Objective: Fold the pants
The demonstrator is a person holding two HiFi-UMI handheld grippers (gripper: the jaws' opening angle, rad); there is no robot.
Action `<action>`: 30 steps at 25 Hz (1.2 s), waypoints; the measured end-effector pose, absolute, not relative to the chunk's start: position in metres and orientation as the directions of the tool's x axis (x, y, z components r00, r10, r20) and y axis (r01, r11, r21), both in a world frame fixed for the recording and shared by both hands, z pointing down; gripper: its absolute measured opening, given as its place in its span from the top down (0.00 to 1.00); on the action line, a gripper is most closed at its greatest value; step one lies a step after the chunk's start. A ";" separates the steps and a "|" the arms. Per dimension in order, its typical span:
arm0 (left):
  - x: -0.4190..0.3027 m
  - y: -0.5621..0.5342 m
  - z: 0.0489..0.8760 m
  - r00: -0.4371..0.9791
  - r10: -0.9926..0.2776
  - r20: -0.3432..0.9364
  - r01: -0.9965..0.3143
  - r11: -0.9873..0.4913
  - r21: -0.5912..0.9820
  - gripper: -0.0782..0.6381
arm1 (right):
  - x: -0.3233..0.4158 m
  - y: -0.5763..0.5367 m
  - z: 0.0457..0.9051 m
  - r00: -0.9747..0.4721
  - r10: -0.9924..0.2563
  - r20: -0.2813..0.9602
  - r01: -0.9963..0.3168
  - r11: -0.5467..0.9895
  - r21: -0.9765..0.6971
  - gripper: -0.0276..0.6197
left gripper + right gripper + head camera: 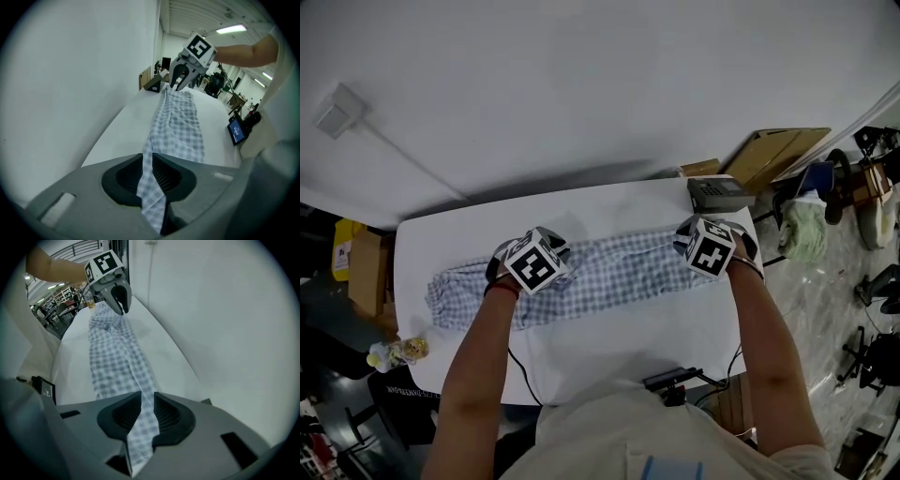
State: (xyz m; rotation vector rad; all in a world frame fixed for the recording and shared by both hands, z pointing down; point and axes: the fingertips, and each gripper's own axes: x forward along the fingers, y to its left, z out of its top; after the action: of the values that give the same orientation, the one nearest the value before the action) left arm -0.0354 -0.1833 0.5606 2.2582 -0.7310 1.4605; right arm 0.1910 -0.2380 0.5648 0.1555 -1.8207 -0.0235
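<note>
Clutter around a white table (609, 349)
A grey box (719, 194) sits at the table's far right corner, with flat cardboard (773, 155) leaning just behind it. A small black device with a lit screen (236, 131) sits at the near edge, and a pale green bag (806, 231) lies on the floor to the right.

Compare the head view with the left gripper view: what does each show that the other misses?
Head view only: the left end of the pants, behind that gripper's camera, and a small yellowish object beside the left edge of the table. Left gripper view only: the left gripper's jaws closed on a checked fold, plus ceiling lights. Both: the pants stretched along the table, the right gripper at their other end.
</note>
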 end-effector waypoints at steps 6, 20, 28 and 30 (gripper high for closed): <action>-0.062 -0.140 0.562 0.328 -0.153 0.932 -0.516 -0.856 0.041 0.79 | 0.107 -0.201 0.556 -0.360 -0.038 0.932 0.059 0.996 0.063 0.81; -0.085 -0.112 0.593 0.341 -0.129 0.931 -0.389 -0.921 0.015 0.69 | -0.034 -0.129 0.574 -0.413 0.118 0.903 0.296 0.955 0.011 0.75; -0.099 -0.114 0.614 0.287 -0.111 0.952 -0.353 -0.936 -0.003 0.70 | -0.061 -0.117 0.601 -0.352 0.144 0.925 0.339 0.941 -0.017 0.74; -0.100 -0.116 0.617 0.282 -0.116 0.952 -0.350 -0.937 -0.010 0.73 | -0.065 -0.115 0.609 -0.335 0.143 0.931 0.347 0.938 -0.019 0.75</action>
State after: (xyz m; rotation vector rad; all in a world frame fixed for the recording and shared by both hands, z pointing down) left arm -0.0997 -0.1161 0.6165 2.3473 -0.4336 1.7161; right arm -0.0650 -0.1154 0.6085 -0.3561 -1.9160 -0.2162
